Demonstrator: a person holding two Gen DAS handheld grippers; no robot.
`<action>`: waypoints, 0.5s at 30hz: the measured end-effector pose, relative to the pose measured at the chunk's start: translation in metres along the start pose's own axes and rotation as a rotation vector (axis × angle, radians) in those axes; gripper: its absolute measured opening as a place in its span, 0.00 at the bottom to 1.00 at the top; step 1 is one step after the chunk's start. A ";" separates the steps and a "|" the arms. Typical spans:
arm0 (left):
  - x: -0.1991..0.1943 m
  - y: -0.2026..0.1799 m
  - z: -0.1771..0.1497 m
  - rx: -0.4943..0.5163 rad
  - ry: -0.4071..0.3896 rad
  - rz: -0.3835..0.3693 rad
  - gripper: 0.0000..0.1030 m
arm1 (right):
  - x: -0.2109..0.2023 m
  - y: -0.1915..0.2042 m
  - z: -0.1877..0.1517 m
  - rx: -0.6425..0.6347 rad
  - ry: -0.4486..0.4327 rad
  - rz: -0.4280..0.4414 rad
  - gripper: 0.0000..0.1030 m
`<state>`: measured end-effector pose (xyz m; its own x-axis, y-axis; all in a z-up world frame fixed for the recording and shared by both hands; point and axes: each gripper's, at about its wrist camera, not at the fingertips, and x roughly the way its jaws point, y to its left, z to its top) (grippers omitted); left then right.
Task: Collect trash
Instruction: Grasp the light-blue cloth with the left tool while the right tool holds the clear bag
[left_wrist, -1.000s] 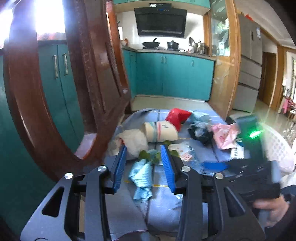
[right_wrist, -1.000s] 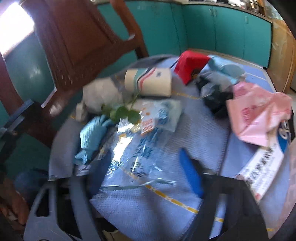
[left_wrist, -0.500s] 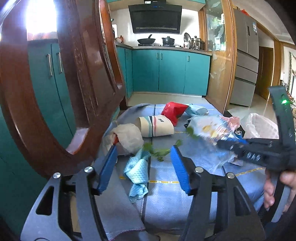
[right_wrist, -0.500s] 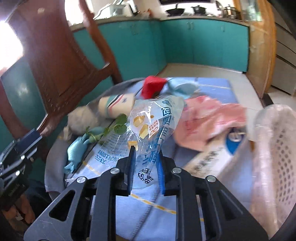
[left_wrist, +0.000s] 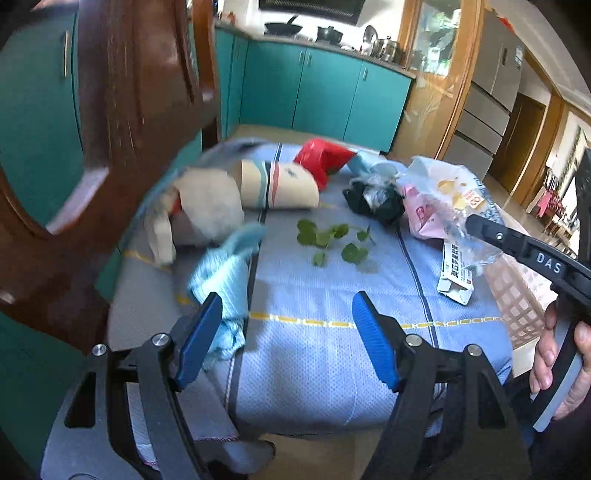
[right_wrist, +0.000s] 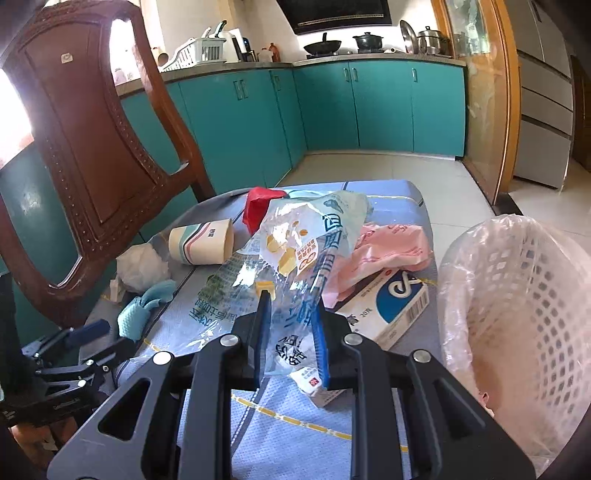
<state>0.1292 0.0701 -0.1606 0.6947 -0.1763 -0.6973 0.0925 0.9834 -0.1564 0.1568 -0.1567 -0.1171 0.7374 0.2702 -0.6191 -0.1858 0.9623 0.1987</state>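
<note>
Your right claw (right_wrist: 290, 325) is clamped on the crinkled clear plastic snack bag with blue print (right_wrist: 291, 258), which now hangs clear of the blue-cloth worktop (right_wrist: 295, 435) beside the white lattice basket lined with clear plastic (right_wrist: 524, 295); a second ago it lay flat. Your left claw (left_wrist: 288, 336) gapes wide, holding nothing, over the near worktop, closer to the crumpled light-blue cloth (left_wrist: 225, 273) than before. Green leaves (left_wrist: 328, 240) lie uncovered.

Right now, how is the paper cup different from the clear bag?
The cup lies on its side on the table; the bag is lifted, pinched in the right gripper. The cup is solid cream with stripes; the bag is see-through and crinkly with blue writing. Both are trash.
</note>
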 end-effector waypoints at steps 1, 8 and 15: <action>0.003 0.002 0.000 -0.011 0.014 0.000 0.71 | 0.000 -0.001 0.000 0.005 0.002 0.001 0.22; 0.024 0.002 -0.001 -0.021 0.088 0.045 0.71 | 0.000 0.000 0.000 0.005 0.008 0.013 0.22; 0.041 0.002 0.002 -0.003 0.103 0.169 0.52 | -0.002 0.003 0.000 -0.009 0.003 0.018 0.22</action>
<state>0.1597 0.0648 -0.1884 0.6238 -0.0124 -0.7815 -0.0216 0.9992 -0.0331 0.1546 -0.1541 -0.1150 0.7316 0.2879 -0.6179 -0.2053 0.9574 0.2030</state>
